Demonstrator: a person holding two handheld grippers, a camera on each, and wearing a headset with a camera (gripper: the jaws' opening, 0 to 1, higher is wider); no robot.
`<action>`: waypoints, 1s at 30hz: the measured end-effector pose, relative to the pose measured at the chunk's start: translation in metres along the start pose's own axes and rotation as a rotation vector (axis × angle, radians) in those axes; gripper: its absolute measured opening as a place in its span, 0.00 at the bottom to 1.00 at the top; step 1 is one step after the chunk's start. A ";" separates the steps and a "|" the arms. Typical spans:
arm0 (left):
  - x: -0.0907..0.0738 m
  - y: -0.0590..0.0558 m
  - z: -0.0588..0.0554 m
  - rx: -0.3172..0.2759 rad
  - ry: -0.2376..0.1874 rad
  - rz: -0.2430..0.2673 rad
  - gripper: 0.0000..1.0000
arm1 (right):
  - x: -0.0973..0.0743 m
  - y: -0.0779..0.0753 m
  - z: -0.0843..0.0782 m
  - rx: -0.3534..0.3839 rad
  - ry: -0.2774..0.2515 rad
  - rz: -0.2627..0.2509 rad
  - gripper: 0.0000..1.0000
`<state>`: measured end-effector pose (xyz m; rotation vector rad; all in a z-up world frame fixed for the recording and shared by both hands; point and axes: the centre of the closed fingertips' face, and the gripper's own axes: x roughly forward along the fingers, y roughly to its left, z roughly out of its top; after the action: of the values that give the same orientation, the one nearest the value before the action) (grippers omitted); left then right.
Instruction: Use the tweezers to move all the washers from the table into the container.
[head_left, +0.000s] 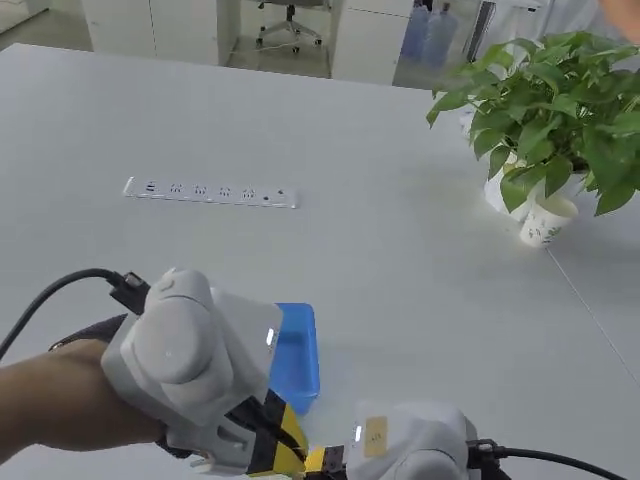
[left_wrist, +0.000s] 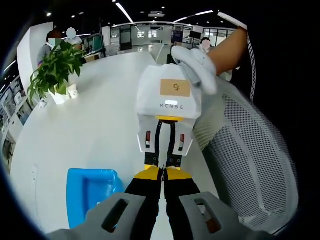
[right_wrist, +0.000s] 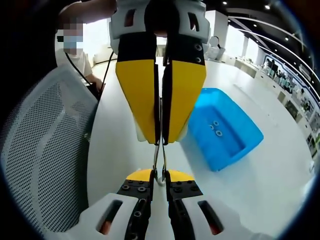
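The bench (head_left: 400, 260) carries a blue container (head_left: 300, 360) just beside both tools. The left claw (right_wrist: 160, 141) is narrow, clamped on the tweezers (right_wrist: 160, 157). The right claw (right_wrist: 160, 176) faces it tip to tip, narrow, pinching the tweezers' other end. Three washers (right_wrist: 215, 127) lie inside the container. Judged step: regripping the tweezers between claws. Next, one claw must release cleanly.

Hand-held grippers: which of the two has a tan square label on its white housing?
The right hand-held gripper; the left hand-held gripper has no such label. Both are shut on the tweezers.
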<state>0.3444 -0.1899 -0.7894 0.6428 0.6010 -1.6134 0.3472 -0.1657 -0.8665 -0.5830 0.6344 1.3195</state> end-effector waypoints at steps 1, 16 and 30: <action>0.001 0.000 0.000 0.002 0.002 -0.003 0.05 | 0.000 0.000 0.000 0.003 0.000 0.002 0.11; 0.004 0.001 -0.001 0.001 0.006 -0.012 0.05 | 0.002 -0.001 -0.004 0.017 -0.002 0.001 0.11; 0.003 0.004 -0.004 -0.010 0.004 -0.008 0.05 | 0.005 -0.002 -0.003 0.016 -0.004 0.005 0.12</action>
<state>0.3479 -0.1900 -0.7946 0.6368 0.6146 -1.6159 0.3491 -0.1654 -0.8721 -0.5661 0.6430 1.3183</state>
